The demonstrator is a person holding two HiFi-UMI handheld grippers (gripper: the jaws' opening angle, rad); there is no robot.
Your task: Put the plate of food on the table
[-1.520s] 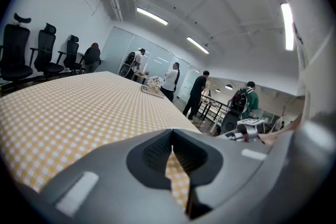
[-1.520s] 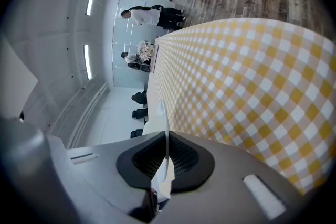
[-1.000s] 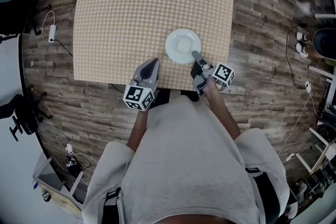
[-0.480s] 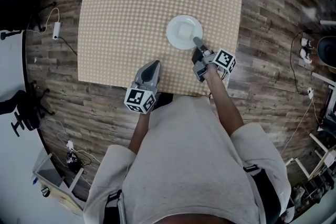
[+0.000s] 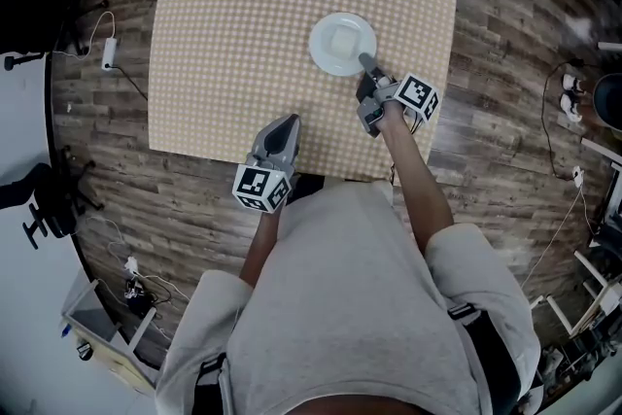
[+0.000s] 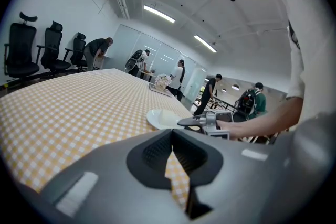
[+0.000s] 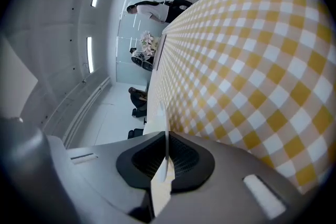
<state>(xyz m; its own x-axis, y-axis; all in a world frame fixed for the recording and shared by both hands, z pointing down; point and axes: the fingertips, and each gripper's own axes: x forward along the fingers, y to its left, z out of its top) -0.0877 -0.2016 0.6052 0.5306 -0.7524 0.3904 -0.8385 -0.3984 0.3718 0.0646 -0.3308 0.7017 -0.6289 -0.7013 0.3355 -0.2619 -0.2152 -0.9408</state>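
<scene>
A round white plate [image 5: 340, 42] is over the yellow-checked table [image 5: 243, 34], right of its middle; whether it rests on the cloth I cannot tell. What lies on it is pale and unclear. My right gripper [image 5: 365, 63] is shut on its near rim. In the right gripper view that rim [image 7: 160, 186] stands edge-on between the pads. The left gripper view shows the plate [image 6: 161, 119] with the right gripper [image 6: 191, 122] on it. My left gripper [image 5: 288, 122] hovers shut and empty over the table's near edge, left of the plate.
Wood floor surrounds the table. A power strip with cables [image 5: 107, 53] lies at the left, with office chairs [image 6: 31, 50] along that wall. Several people [image 6: 178, 73] stand beyond the table's far end, where a small tray [image 6: 157, 86] sits.
My right gripper has carried the plate farther in over the table, away from the near edge. The left gripper has stayed where it was.
</scene>
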